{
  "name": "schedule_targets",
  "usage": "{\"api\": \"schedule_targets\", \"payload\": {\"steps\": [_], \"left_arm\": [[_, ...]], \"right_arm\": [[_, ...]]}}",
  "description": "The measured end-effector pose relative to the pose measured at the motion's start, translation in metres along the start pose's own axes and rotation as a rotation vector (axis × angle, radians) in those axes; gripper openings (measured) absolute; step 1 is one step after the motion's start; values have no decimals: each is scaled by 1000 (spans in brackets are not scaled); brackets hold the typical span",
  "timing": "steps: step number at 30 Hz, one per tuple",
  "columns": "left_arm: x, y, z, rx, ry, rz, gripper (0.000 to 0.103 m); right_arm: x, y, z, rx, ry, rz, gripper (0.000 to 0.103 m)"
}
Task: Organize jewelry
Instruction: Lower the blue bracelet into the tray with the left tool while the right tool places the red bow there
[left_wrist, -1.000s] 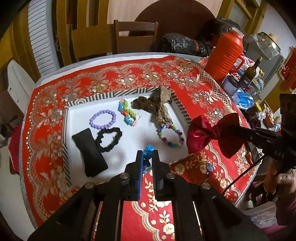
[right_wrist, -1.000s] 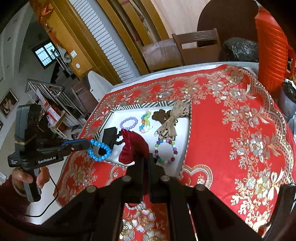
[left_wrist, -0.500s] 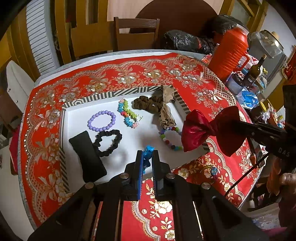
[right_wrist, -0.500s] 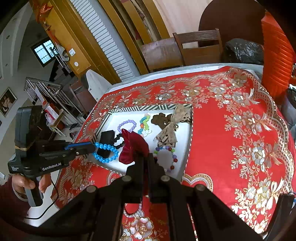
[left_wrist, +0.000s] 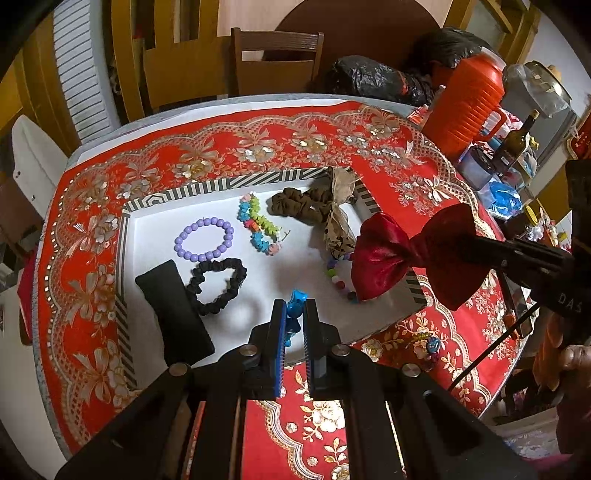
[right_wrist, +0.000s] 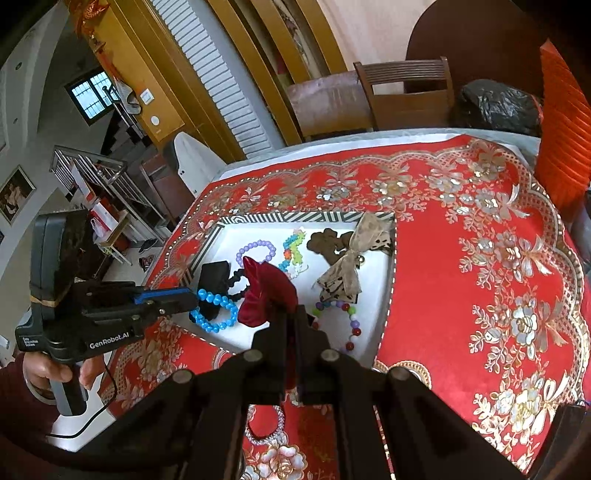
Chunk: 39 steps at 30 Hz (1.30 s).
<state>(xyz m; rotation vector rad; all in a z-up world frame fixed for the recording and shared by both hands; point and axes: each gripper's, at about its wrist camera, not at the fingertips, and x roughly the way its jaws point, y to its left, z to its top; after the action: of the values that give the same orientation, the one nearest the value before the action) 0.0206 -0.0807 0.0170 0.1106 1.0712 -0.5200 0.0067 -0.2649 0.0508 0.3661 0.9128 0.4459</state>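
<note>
A white tray (left_wrist: 155, 201) with a striped rim lies on the red tablecloth. My left gripper (left_wrist: 294, 308) is shut on a blue bead bracelet (right_wrist: 214, 308) and holds it above the tray's near edge. My right gripper (right_wrist: 291, 314) is shut on a dark red satin bow (left_wrist: 384, 254), above the tray's right side. In the tray lie a purple bead bracelet (left_wrist: 204, 239), a black scrunchie (left_wrist: 218, 282), a black pouch (left_wrist: 173, 306), a colourful flower bracelet (left_wrist: 258, 225), a brown scrunchie (left_wrist: 301, 205), a tan bow (left_wrist: 338, 221) and a multicolour bead bracelet (right_wrist: 343, 317).
A small beaded piece (left_wrist: 430, 345) lies on the cloth near the tray's front right corner. A pale bead bracelet (right_wrist: 266, 424) lies on the cloth below my right gripper. An orange jug (left_wrist: 465, 103), a bottle (left_wrist: 513, 144) and chairs (left_wrist: 277, 55) stand at the back.
Both grippers have moved forward over the tray with their loads. The red bow now covers part of the multicolour bracelet in the left wrist view.
</note>
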Motion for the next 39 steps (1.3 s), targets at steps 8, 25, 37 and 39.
{"api": "schedule_targets", "payload": {"steps": [8,25,37,39], "left_arm": [[13,8,0,-43,27,-9,0],[57,70,-25,-232,132,40,0],[62,82,-25,-272,153,57,0],[62,81,-25,-273,152,61,0]], "right_arm": [[12,-1,4,9,15,-2,3],[111,0,16,48,169,14,3],[170,-2,12,9,265,-92,5],[171,-1,12,-9,266,-103,16]]}}
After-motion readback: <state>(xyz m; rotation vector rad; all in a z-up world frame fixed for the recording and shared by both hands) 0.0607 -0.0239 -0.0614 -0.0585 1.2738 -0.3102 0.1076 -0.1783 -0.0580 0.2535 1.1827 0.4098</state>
